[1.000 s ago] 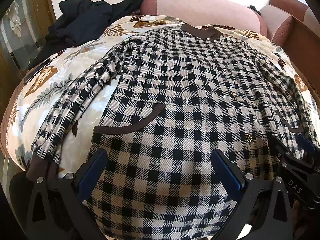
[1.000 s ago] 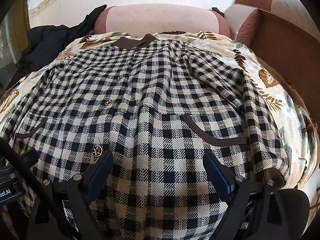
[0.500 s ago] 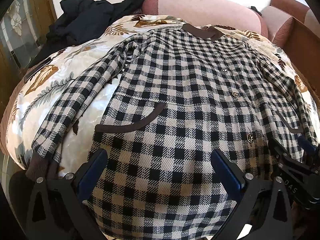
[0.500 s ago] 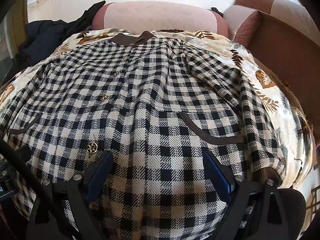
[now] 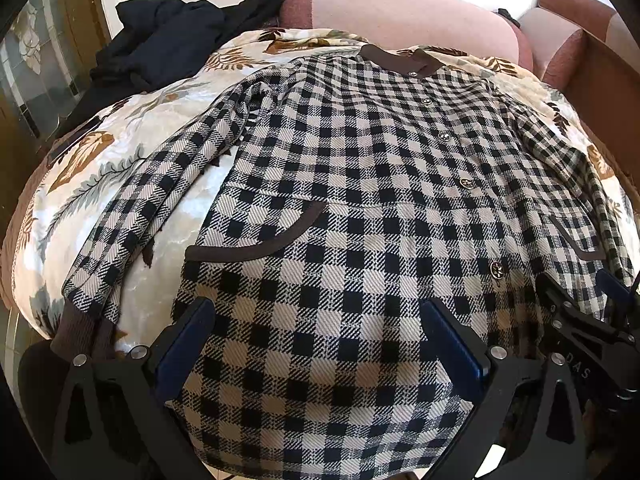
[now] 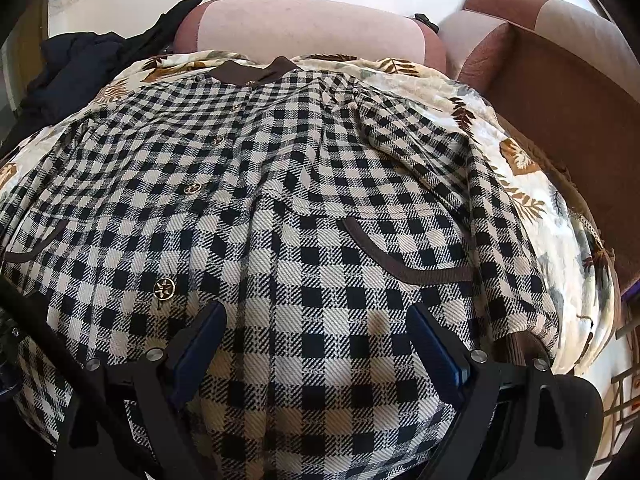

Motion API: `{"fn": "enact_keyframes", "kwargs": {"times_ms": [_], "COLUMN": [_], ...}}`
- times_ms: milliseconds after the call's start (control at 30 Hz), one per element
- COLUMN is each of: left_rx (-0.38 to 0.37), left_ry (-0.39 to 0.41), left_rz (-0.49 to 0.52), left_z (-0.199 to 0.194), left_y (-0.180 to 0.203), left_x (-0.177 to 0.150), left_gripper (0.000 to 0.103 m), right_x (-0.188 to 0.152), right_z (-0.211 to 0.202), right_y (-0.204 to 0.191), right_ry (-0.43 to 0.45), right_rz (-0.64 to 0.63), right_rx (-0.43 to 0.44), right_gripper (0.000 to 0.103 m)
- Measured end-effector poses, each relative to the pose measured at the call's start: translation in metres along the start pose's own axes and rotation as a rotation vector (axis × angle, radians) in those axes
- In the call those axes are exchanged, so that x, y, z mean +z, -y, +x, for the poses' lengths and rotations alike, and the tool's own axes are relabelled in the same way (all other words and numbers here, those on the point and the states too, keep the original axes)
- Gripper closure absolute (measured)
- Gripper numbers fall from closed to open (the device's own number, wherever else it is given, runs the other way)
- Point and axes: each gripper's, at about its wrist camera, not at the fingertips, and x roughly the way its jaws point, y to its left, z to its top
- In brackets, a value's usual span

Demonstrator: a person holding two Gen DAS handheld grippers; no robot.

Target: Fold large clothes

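A black-and-cream checked coat [image 5: 360, 184] with a brown collar, brown pocket trim and gold buttons lies spread face up on a floral bedspread [image 5: 100, 160]; it also fills the right wrist view [image 6: 304, 208]. Its sleeves lie along both sides. My left gripper [image 5: 316, 344] is open, its blue-padded fingers wide apart just above the coat's lower left hem. My right gripper [image 6: 316, 344] is open the same way above the lower right hem. The right gripper also shows at the right edge of the left wrist view [image 5: 580, 320].
A heap of dark clothes [image 5: 168, 40] lies at the far left of the bed. A pink-and-brown padded headboard [image 5: 400, 8] runs along the back. A brown side panel [image 6: 560, 120] stands at the right. A glass-panelled door [image 5: 36, 80] is at the left.
Both grippers have edged slightly forward and up over the hem, so the coat sits a little lower in both views. Both stay open. The coat has not moved.
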Motion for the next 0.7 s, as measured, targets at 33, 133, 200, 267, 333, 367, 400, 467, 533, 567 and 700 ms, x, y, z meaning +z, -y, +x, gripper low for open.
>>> {"fn": "enact_keyframes", "kwargs": {"times_ms": [33,133,200,267,333,367,400,467,533,567,700], "left_rx": [0.000,0.001,0.000,0.000,-0.002,-0.003,-0.003,-0.005,-0.005,-0.005,-0.007], "left_ry": [0.000,0.000,0.001,0.003,0.002,0.001,0.000,0.000,0.001,0.002,0.002], "left_rz": [0.000,-0.002,-0.005,-0.012,-0.018,-0.020,-0.022,-0.023,-0.024,-0.025,-0.027], "left_z": [-0.0001,-0.0001,-0.0009,-0.0019,-0.0023,-0.0027,-0.0028,-0.0031,-0.0035,-0.0038,-0.0044], "left_y": [0.0000,0.0001,-0.0004,-0.0016,-0.0035,-0.0044,-0.0047,-0.0064,-0.0068,-0.0072,-0.0086], "left_x": [-0.0001,0.0000,0.0006,0.0006,0.0007,0.0006,0.0008,0.0009,0.0009,0.0009,0.0004], "left_gripper": [0.000,0.000,0.000,0.000,0.000,0.000,0.000,0.000,0.000,0.000,0.000], "right_x": [0.0000,-0.0001,-0.0005,-0.0007,-0.0011,-0.0017,-0.0020,-0.0022,-0.0023,-0.0025,-0.0026], "right_z": [0.0002,0.0004,0.0002,-0.0003,-0.0007,-0.0012,-0.0013,-0.0013,-0.0012,-0.0015,-0.0022], "right_y": [0.0003,-0.0001,0.0001,-0.0005,-0.0015,-0.0020,-0.0024,-0.0028,-0.0038,-0.0043,-0.0051], "right_ry": [-0.001,-0.005,-0.004,-0.003,-0.005,-0.006,-0.007,-0.008,-0.009,-0.010,-0.012], "right_rz": [0.001,0.000,-0.002,-0.005,-0.008,-0.010,-0.012,-0.015,-0.018,-0.020,-0.025], "right_rx": [-0.001,-0.001,-0.002,-0.003,-0.005,-0.006,-0.007,-0.009,-0.012,-0.015,-0.022], "right_gripper": [0.009,0.009,0.009,0.009,0.009,0.009,0.009,0.009,0.009,0.009,0.009]}}
